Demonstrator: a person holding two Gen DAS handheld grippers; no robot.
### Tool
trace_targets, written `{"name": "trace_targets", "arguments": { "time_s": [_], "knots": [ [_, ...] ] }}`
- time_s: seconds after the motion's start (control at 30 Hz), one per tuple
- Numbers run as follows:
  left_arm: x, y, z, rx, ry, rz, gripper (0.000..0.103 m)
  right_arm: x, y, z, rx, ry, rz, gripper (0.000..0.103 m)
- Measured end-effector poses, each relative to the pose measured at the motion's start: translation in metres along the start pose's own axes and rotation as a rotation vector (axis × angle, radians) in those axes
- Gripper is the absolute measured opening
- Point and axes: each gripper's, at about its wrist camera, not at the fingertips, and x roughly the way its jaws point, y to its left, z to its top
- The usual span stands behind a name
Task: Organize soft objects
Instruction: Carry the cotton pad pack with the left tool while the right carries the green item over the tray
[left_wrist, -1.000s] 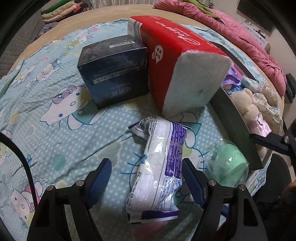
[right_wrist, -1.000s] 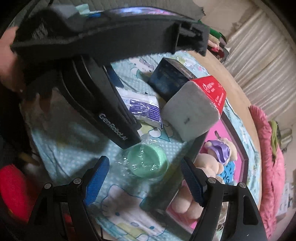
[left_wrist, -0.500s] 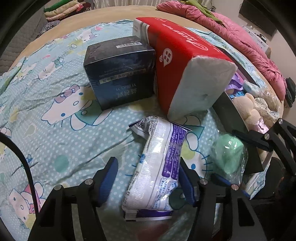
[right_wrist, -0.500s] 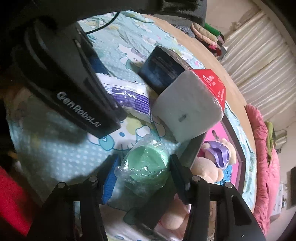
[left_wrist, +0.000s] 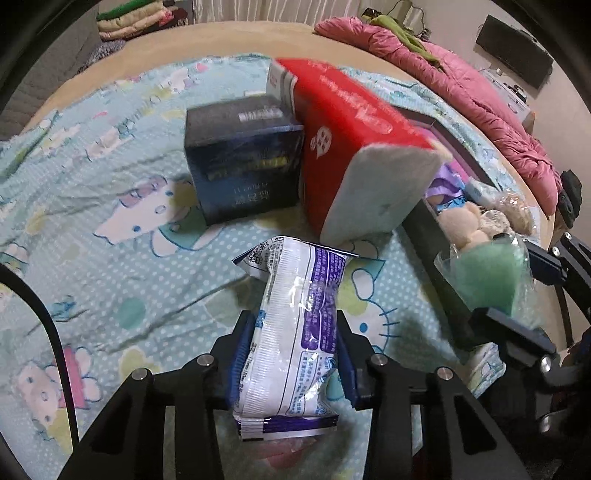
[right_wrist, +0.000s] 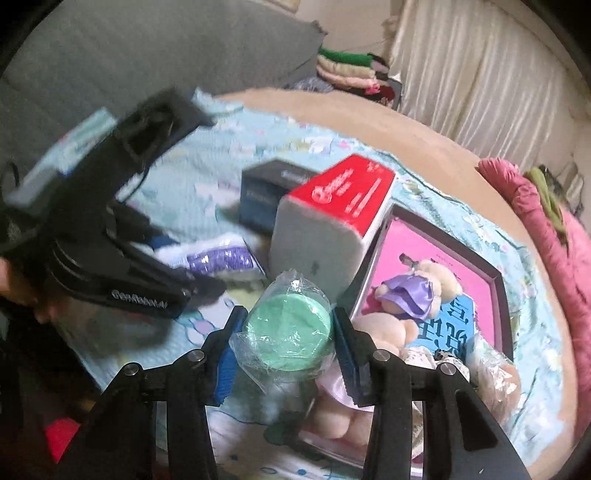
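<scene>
Box (left_wrist: 243, 162) left of tissue pack (left_wrist: 354, 147), wipes packet (left_wrist: 295, 325) in front

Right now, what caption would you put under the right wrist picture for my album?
The right hand-held gripper squeezes a wrapped green sponge above a box of plush toys on the bed.

folded clothes (right_wrist: 351, 68) stacked, perhaps on a shelf, beside pale curtains (right_wrist: 480, 74).
</scene>
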Motion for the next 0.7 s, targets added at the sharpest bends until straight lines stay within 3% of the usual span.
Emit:
{"name": "trace_targets", "arguments": {
  "time_s": [0.4, 0.7],
  "knots": [
    [-0.066, -0.017, 0.011, 0.033, -0.118, 0.029, 0.042, -0.045, -0.011, 0.01, 0.1, -0.145, 0.041, 0.048],
    [-0.084, -0.05, 0.024, 0.088, -0.152, 0.036, 0.042, -0.071, -0.036, 0.006, 0.186, -0.228, 0.032, 0.048]
  ]
}}
